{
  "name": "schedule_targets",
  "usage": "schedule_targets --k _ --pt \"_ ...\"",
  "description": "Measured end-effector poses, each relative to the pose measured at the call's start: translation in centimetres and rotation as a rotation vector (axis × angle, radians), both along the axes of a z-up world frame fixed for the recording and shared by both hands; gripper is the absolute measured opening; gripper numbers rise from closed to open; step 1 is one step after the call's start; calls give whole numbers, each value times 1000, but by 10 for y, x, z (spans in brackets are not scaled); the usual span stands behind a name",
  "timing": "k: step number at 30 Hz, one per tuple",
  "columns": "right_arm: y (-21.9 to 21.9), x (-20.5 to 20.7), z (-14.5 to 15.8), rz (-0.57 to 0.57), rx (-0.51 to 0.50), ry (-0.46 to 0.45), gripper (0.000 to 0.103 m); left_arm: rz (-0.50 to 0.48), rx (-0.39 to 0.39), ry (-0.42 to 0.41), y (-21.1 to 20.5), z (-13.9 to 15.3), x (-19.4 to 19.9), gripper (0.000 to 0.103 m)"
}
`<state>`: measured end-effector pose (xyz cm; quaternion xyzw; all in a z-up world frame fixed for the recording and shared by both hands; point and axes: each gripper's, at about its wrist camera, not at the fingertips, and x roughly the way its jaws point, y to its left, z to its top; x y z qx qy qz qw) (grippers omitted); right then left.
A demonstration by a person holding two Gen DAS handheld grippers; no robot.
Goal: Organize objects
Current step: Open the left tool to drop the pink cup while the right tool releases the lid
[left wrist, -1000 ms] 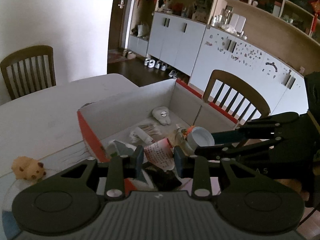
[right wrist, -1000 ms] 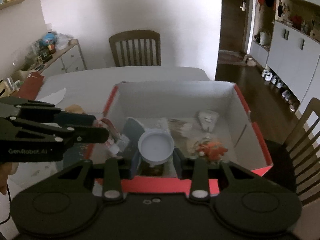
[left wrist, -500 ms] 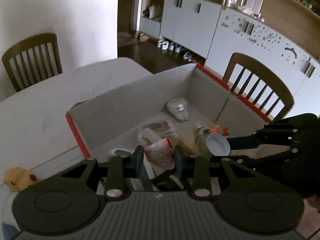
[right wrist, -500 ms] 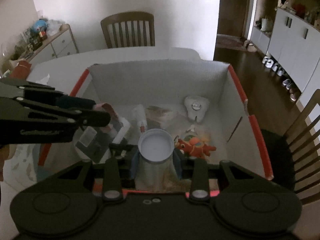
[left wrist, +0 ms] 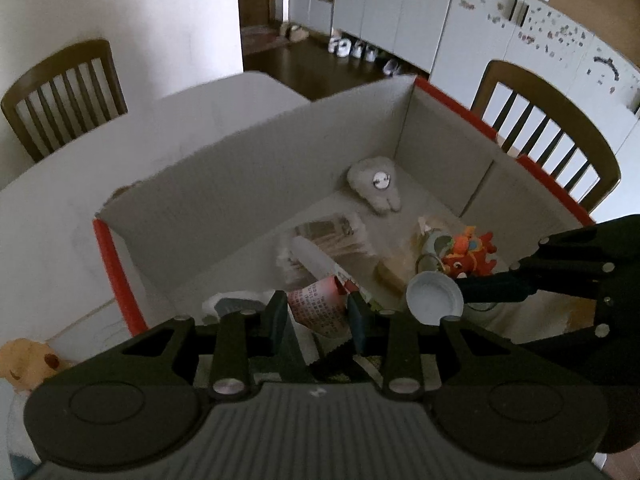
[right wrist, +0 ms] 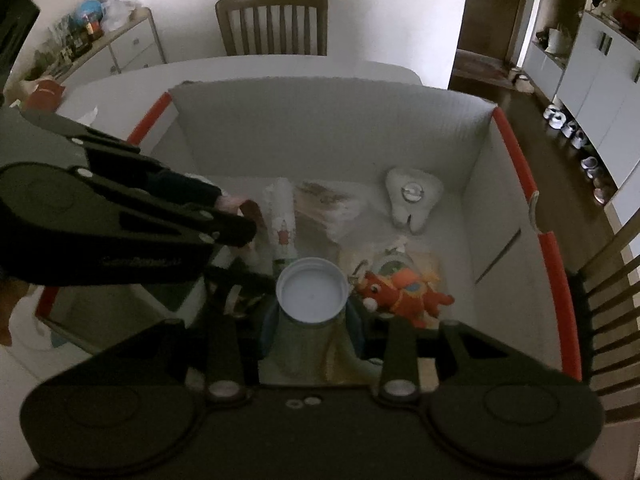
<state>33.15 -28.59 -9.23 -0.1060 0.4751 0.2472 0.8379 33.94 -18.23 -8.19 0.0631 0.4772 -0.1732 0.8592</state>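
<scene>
Left gripper [left wrist: 318, 316] pinches a printed packet [left wrist: 320, 310]; right gripper [right wrist: 310, 320] clamps a white-capped jar [right wrist: 311, 290]. Only the left view shows a yellow plush [left wrist: 24, 362] outside the box [left wrist: 248, 184].

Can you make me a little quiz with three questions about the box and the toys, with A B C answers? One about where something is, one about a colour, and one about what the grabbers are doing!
1. Where is the tooth-shaped plush?
A. inside the box, near a far corner
B. on a chair
C. on the floor

2. What colour is the little dragon-like toy?
A. blue
B. orange-red
C. black

3. What is the right gripper doing?
A. hanging open with nothing in it
B. squeezing the plush tooth
C. clamped on a white-capped bottle

Answers: 1 A, it lies on the box floor by the far walls. 2 B, its body is orange-red. 3 C, the bottle sits between the fingers.
</scene>
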Motion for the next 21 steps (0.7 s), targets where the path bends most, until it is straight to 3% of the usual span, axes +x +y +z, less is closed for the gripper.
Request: schedule_targets --k 8,16,21 --pt "2 0 1 20 -24 -22 36 -7 64 56 -4 -14 3 32" --pt "-7 -3 7 14 15 -21 47 -5 56 48 -3 -11 1 32" --pt "-10 -7 13 6 25 -33 50 -17 13 20 -4 -3 -4 53"
